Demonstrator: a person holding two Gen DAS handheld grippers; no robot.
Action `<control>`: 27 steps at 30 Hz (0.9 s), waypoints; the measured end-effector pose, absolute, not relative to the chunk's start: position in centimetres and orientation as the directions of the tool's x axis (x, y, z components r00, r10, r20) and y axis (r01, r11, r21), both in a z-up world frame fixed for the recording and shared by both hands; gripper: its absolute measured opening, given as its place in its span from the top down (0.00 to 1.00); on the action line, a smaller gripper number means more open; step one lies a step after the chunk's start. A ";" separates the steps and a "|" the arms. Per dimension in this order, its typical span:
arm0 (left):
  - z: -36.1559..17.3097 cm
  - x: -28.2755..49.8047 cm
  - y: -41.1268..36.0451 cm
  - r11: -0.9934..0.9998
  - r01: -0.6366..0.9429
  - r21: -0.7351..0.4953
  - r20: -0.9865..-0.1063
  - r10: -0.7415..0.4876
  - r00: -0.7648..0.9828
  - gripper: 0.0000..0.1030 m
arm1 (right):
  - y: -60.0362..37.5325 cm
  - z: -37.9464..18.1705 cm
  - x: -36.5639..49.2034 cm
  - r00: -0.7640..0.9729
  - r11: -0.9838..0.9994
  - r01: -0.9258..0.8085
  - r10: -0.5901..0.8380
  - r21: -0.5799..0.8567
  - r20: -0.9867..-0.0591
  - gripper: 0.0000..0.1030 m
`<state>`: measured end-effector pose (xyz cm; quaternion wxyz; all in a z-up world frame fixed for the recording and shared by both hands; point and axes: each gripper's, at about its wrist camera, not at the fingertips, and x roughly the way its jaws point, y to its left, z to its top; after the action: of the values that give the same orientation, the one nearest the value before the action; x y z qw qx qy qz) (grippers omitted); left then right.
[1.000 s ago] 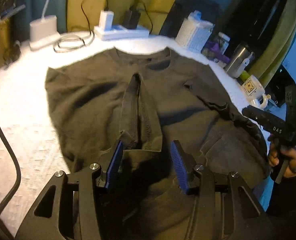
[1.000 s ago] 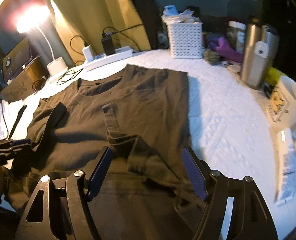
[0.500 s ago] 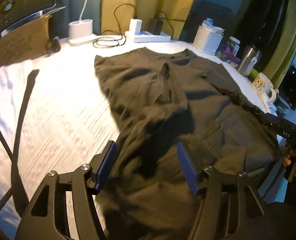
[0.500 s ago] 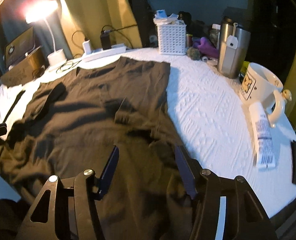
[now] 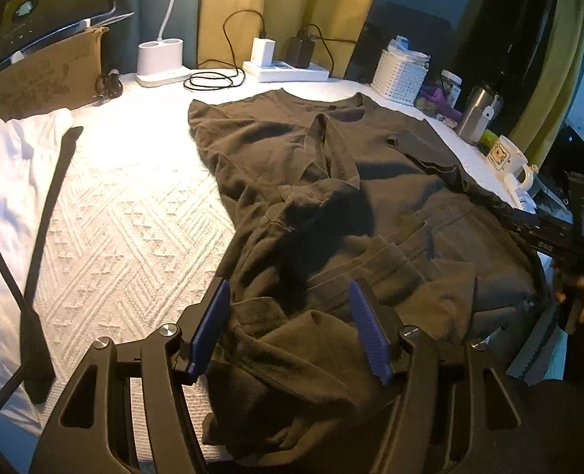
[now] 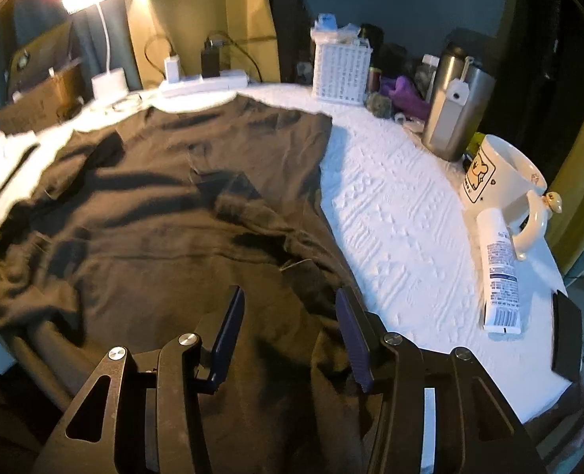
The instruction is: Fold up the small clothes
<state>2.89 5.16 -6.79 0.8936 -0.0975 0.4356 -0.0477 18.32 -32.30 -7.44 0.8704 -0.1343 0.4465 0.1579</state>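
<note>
A dark olive T-shirt [image 5: 371, 197] lies face up on the white textured cover [image 5: 134, 217], collar at the far side and both sleeves folded in over the chest. My left gripper [image 5: 290, 316] hovers open over the rumpled near-left hem, with loose fabric below its blue pads [image 5: 213, 324]. In the right wrist view the T-shirt [image 6: 153, 217] fills the left half. My right gripper [image 6: 292, 316] is over its near-right hem, and the jaws are closing with cloth lying between them but not pinched. The right gripper [image 5: 545, 233] also shows from the left, held by a hand [image 5: 580, 296].
At the back stand a lamp base [image 5: 159, 61], a power strip [image 5: 288, 73] with cables, and a white basket [image 6: 341, 71]. A steel tumbler [image 6: 456, 110], mug [image 6: 497, 173], white tube [image 6: 499, 272] and black slab [image 6: 566, 337] sit right. A black strap [image 5: 43, 245] lies left.
Both grippers have drawn back from the folded-in sleeves toward the shirt's near hem. The left jaws stand wider than before, and the right jaws have narrowed.
</note>
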 end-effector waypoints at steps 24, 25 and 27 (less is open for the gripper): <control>-4.5 0.4 4.3 0.987 0.082 -0.137 -0.734 -0.157 0.660 0.87 | -34.3 -4.0 15.2 0.635 0.925 -0.347 0.108 -0.158 -0.765 0.91; -4.4 0.3 4.4 0.987 0.083 -0.135 -0.732 -0.156 0.663 0.87 | -34.5 -3.9 15.0 0.639 0.928 -0.337 0.105 -0.155 -0.762 0.91; -4.4 0.0 4.7 0.990 0.073 -0.124 -0.735 -0.141 0.663 0.87 | -35.5 -3.2 14.2 0.653 0.939 -0.311 0.100 -0.145 -0.751 0.91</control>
<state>-0.01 4.71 -4.38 0.9110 -0.0418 0.4062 -0.0586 14.21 -35.55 -3.21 0.8995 -0.1314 0.4007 0.1143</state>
